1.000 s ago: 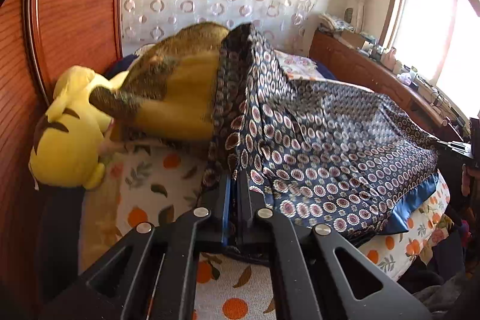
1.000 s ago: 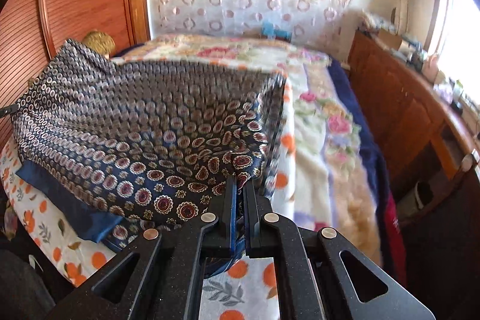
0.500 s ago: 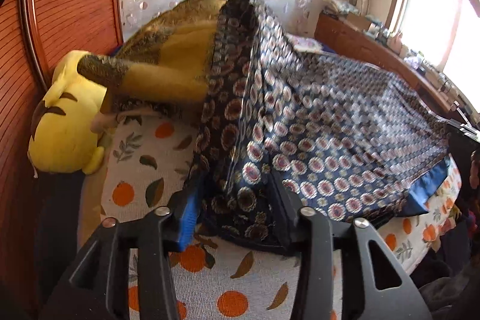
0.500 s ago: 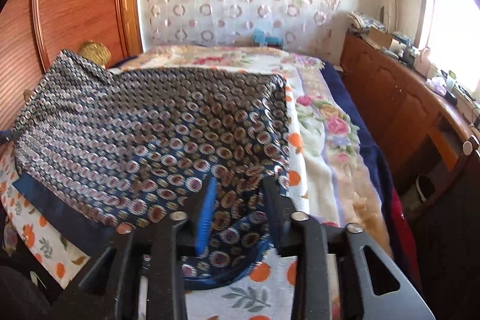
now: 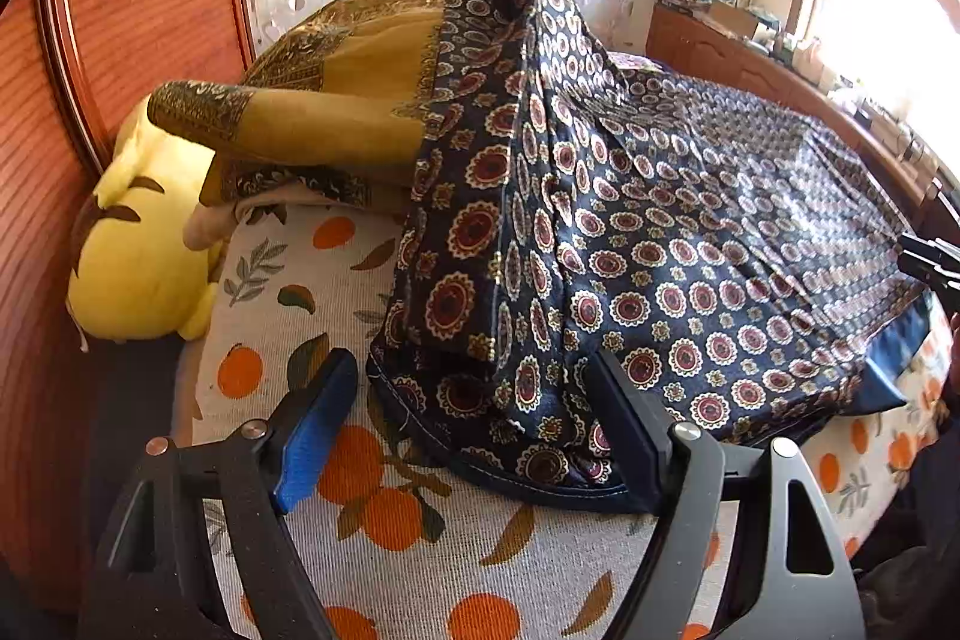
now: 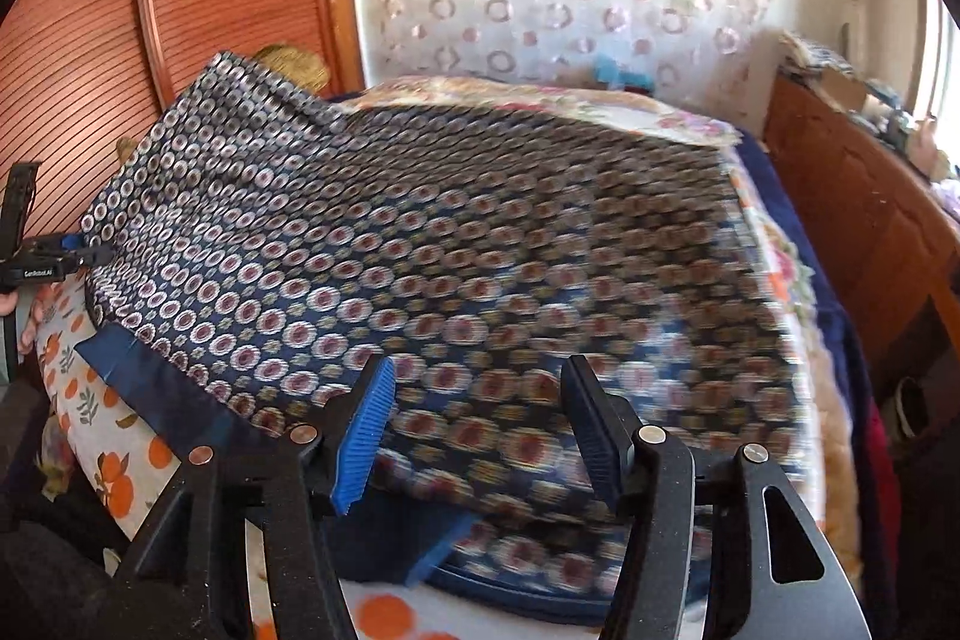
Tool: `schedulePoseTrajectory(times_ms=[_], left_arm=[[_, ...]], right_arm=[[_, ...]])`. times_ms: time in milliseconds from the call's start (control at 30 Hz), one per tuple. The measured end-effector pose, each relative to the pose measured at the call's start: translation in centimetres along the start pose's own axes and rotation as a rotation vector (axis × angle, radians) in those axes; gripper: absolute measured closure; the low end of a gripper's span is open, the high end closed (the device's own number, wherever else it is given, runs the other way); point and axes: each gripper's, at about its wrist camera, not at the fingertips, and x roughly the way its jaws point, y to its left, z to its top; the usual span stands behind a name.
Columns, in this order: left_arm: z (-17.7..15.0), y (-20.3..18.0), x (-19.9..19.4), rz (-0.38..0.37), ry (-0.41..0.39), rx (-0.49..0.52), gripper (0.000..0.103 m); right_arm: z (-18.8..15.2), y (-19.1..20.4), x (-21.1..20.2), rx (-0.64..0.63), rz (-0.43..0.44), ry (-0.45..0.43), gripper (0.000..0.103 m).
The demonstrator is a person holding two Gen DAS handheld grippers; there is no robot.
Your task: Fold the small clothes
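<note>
A navy cloth with red and cream medallions (image 5: pixel 660 244) lies spread over the bed, its far left corner draped high over a mustard garment. My left gripper (image 5: pixel 474 400) hovers over the cloth's near corner; its jaws are opening and the pads stand clear of the fabric, which lies loose between them. In the right wrist view the same cloth (image 6: pixel 420 232) is blurred. My right gripper (image 6: pixel 480 430) is above its near edge, jaws opening, the cloth below and not pinched. The left gripper (image 6: pixel 54 256) shows at that view's left edge.
A yellow plush toy (image 5: pixel 138 256) lies beside the wooden headboard (image 5: pixel 132 10). The mustard patterned garment (image 5: pixel 336 100) is heaped behind the cloth. An orange-print sheet (image 5: pixel 420 550) covers the bed; a floral blanket (image 6: pixel 774 256) and a wooden cabinet (image 6: pixel 870 220) are to the right.
Both grippers were shut on the cloth's near corners and have let go, their jaws now wide. The cloth has dropped onto the bed. My right gripper has shifted sideways.
</note>
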Motion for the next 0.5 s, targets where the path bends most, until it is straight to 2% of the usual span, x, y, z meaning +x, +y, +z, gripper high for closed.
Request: schedulePoseTrajectory(times_ms=[167, 500], left_arm=[[-0.1, -0.2, 0.1, 0.017, -0.013, 0.001, 0.023], [-0.1, -0.3, 0.1, 0.015, -0.015, -0.005, 0.023]], right_arm=[[0.3, 1.6, 1.6, -0.018, 0.027, 0.012, 0.043], [0.8, 3.0, 5.3, -0.066, 0.001, 0.080, 0.043]])
